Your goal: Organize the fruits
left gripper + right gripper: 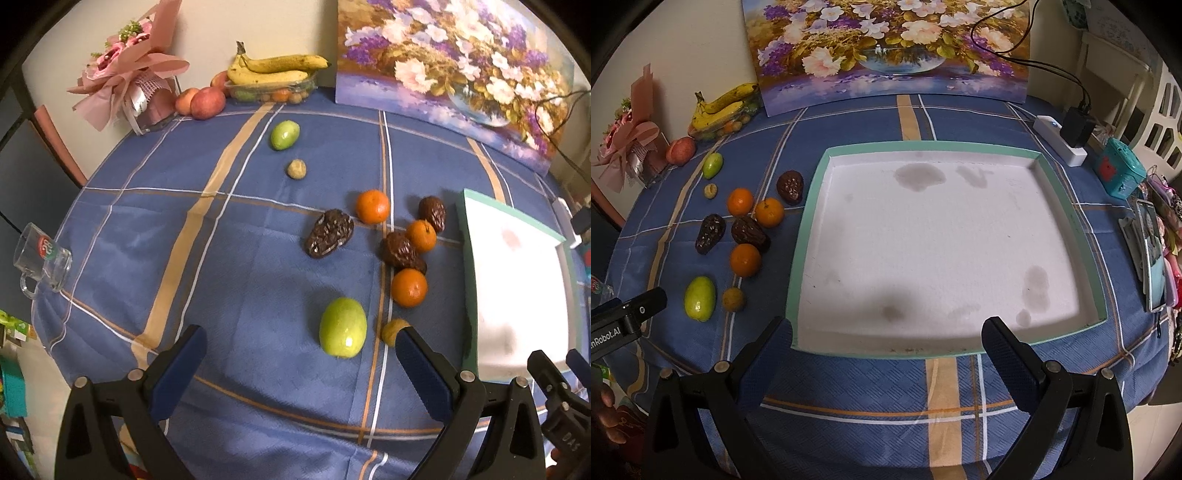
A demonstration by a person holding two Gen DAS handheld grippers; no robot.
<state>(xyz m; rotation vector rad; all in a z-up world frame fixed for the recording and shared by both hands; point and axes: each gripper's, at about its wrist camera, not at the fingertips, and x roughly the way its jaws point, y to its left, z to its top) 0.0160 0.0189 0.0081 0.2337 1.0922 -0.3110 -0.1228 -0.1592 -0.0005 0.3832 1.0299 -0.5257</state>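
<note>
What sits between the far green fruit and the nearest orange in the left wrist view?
A small tan round fruit lies between the far green fruit and the orange; otherwise bare cloth.

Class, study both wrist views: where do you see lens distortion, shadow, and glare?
Left wrist view: fisheye bends the tablecloth lines, and glare marks the near green fruit. Right wrist view: a dark shadow crosses the tray floor near its front edge; corners vignette black.
</note>
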